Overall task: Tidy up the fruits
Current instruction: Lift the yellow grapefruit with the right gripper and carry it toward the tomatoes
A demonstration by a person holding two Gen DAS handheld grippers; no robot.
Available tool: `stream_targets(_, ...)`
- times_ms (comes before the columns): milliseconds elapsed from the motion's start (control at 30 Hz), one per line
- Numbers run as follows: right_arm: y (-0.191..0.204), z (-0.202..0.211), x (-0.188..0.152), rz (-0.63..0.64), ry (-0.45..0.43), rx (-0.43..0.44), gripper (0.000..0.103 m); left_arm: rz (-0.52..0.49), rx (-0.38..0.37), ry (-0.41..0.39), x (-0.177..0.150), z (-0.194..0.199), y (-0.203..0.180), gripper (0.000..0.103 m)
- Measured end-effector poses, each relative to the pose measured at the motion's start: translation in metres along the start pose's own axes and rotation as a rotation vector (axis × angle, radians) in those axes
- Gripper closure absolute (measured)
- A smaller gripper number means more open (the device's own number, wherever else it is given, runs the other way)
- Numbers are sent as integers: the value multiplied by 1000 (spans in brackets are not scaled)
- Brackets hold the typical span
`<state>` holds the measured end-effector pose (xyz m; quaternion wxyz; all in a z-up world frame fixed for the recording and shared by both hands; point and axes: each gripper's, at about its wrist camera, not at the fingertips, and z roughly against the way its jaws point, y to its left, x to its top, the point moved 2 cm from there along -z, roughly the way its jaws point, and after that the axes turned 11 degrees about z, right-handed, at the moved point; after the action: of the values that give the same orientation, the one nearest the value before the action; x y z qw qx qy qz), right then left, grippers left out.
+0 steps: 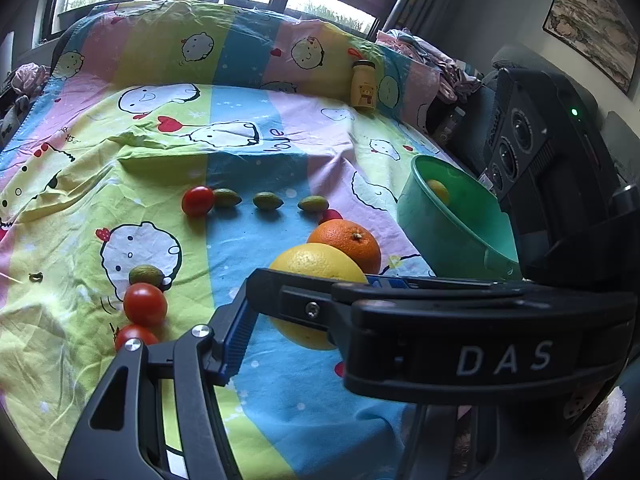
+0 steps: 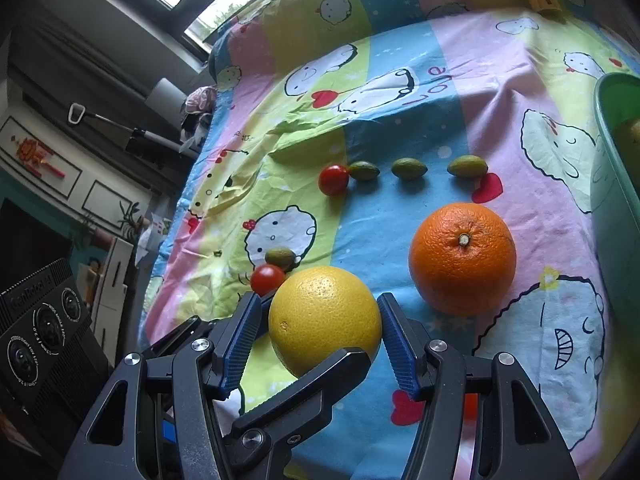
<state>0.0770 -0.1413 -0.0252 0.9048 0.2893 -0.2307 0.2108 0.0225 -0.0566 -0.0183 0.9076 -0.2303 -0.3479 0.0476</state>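
Yellow and pebbly-skinned, the large round citrus fruit (image 2: 325, 320) is sitting on the cartoon-printed pastel bedsheet (image 2: 400, 120), between the blue ribbed pads (image 2: 396, 340) of the right gripper (image 2: 320, 344). The fingers are standing wide on either side of it; whether they are touching the peel is hard to tell. A black linkage bar is crossing in front of the fruit's underside, hiding it.

From the left wrist view, the left gripper (image 1: 312, 320) is showing only one blue pad (image 1: 236, 344); the black body of the other device is covering the rest, so I cannot tell how far its fingers are spread.

Just beside the yellow fruit the round orange (image 2: 462, 258) is resting. The green plastic bowl (image 1: 424, 216) is standing near it, partly cut off, with something yellowish inside that is hard to make out. Three small green olive-shaped fruits (image 2: 408, 168) are lying in a row, a red cherry tomato (image 2: 333, 179) touching the leftmost.
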Motion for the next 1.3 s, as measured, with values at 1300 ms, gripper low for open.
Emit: stream_targets(1300,3,52,8,10,-143,17,44,-108,-41,-117,16,24,-43,47)
